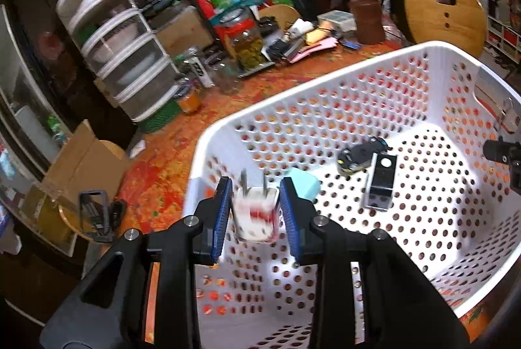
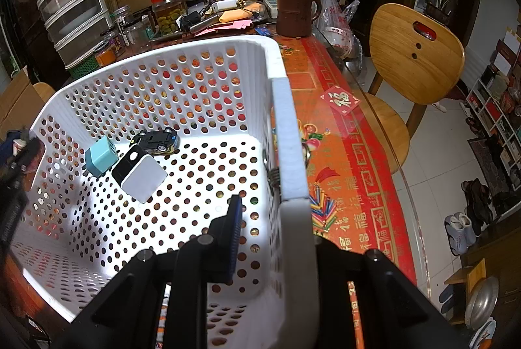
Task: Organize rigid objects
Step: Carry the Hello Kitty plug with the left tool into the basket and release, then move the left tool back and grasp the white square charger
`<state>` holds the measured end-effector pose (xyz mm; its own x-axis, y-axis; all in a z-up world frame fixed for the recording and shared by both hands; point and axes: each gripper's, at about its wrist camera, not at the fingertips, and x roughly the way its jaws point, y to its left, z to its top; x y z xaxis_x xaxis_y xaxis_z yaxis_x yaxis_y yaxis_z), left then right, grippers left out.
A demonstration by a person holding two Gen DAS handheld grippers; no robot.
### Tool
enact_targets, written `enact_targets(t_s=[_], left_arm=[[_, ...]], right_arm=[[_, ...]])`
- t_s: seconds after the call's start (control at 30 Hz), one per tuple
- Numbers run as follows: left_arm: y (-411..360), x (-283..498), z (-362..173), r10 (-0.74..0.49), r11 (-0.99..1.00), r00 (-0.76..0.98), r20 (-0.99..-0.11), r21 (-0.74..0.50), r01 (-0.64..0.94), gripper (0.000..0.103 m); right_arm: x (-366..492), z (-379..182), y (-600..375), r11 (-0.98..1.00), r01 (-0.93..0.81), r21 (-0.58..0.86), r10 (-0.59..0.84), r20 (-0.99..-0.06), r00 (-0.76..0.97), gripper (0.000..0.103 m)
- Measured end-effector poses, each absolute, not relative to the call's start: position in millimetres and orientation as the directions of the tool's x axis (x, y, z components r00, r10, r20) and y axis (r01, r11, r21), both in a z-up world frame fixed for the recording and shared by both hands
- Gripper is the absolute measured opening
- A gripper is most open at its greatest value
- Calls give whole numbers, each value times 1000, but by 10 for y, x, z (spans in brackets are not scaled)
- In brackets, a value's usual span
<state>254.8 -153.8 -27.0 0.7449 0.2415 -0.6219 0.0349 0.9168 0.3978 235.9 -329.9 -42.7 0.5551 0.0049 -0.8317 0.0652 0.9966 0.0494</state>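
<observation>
A table with a red-orange patterned cloth carries a white perforated basket, brown mug and pickle jar.

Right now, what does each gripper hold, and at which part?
Left gripper: open, a blurred white plug adapter between its fingers, not clamped. Right gripper: straddles the white basket rim wall; whether clamped cannot be told.
</observation>
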Motion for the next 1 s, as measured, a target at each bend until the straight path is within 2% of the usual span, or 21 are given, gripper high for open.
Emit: enact_targets(t_s=[0.07,0.13,0.2,0.3,0.37,0.5,0.6,0.73,1.0], left_arm=[[-1547,2534,-300,228,917,748,-623,396,51,45],[-1548,2476,-280,226,912,770,-597,407,48,84],[-1522,2357,-200,234,904,807,-543,426,25,93],[-1354,2142,-4,200,920,834,-514,391,20,94],[-1102,2002,142,201,934,844,-496,356,-13,101],[-347,1852,233,196,967,819,-539,246,-70,102],[224,1860,-33,185,979,763,-619,184,-88,102],[571,2037,-612,177,983,664,-726,162,-86,102],[578,2377,-1223,156,985,577,-802,166,-37,102]], right_arm=[[2358,-427,-3299,997,65,48,4,-832,554,20],[2357,-430,-3299,997,64,48,4,-832,555,20],[2358,-429,-3298,997,64,49,5,-832,555,20],[2359,-435,-3292,997,63,49,5,-832,554,20],[2359,-434,-3293,997,62,49,6,-832,555,20],[2357,-444,-3286,997,59,47,7,-832,554,20],[2357,-441,-3287,997,59,47,7,-832,555,20],[2353,-444,-3293,997,59,50,9,-831,556,20],[2348,-444,-3294,997,56,47,8,-832,554,21]])
